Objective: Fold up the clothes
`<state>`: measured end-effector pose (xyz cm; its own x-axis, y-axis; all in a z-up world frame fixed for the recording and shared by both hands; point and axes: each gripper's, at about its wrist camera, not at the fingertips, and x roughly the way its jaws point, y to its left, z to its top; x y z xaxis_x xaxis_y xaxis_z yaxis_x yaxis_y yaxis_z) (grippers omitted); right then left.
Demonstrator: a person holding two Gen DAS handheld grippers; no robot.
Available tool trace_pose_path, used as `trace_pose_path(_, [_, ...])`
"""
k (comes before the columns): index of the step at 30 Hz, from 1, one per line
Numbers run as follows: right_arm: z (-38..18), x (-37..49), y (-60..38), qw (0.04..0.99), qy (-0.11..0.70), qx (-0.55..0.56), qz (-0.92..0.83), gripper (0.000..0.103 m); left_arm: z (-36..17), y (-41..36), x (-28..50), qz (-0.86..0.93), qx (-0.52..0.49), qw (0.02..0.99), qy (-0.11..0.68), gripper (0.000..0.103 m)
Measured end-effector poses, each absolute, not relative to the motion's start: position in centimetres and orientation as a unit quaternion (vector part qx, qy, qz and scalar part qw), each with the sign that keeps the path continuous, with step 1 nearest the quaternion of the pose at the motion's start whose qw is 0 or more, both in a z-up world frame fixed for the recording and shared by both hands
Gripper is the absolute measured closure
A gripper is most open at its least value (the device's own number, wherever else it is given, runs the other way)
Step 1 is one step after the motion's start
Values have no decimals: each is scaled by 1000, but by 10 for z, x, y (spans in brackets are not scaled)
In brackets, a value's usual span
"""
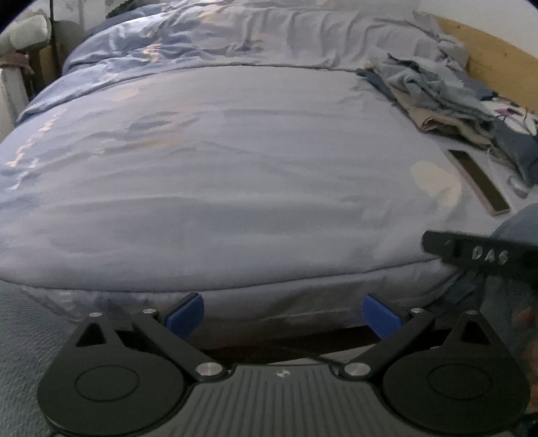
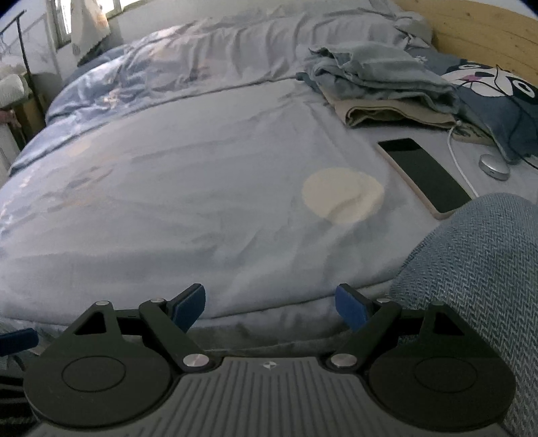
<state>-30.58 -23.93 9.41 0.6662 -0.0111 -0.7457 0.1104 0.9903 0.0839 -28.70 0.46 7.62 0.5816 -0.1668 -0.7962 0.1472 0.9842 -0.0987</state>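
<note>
I look across a bed (image 2: 168,208) under a pale blue cover printed with a cream disc (image 2: 339,198), a rumpled duvet (image 2: 208,57) heaped at its far side. A light wooden headboard (image 2: 481,30) runs along the right — grain and knots visible. At far left I see a window (image 2: 62,23) letting in daylight, beside a dark metal rail (image 2: 23,43). The light is dim and bluish throughout.
</note>
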Motion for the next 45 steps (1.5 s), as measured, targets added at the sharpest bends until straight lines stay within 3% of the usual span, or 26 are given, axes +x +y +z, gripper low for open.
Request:
trace_pose_path(7, [102,-296,-241,923,378,67,-23,16,81,33,-254,-74,-114,912,386,0])
trace_pose_path(13, [128,-238,-248,932,354,74,-22,16,102,56,-179,-56,-151,930,329,0])
trace_pose_path(21, [135,-95,-255,951,300,76,-19,16,113,43,-71,-33,-88,967,238,0])
trace_pose_path(26, [87,-26,-244,953,299,37,-41,16,72,18,-10,-14,-27,964,263,0])
trace_pose_path(32, [24,-1,-237,953,302,-12,-28,16,15,4,23,20,-12,951,307,0])
trace_pose_path(36, [22,18,-236,956,290,-34,-28,14,4,-8,32,-2,17,952,306,0])
trace_pose_path(39, [13,27,-236,950,306,-30,-49,0,2,-7,32,-7,10,952,306,0])
trace_pose_path(45, [10,25,-239,950,308,-20,-48,0,2,-10,29,-1,19,952,306,0])
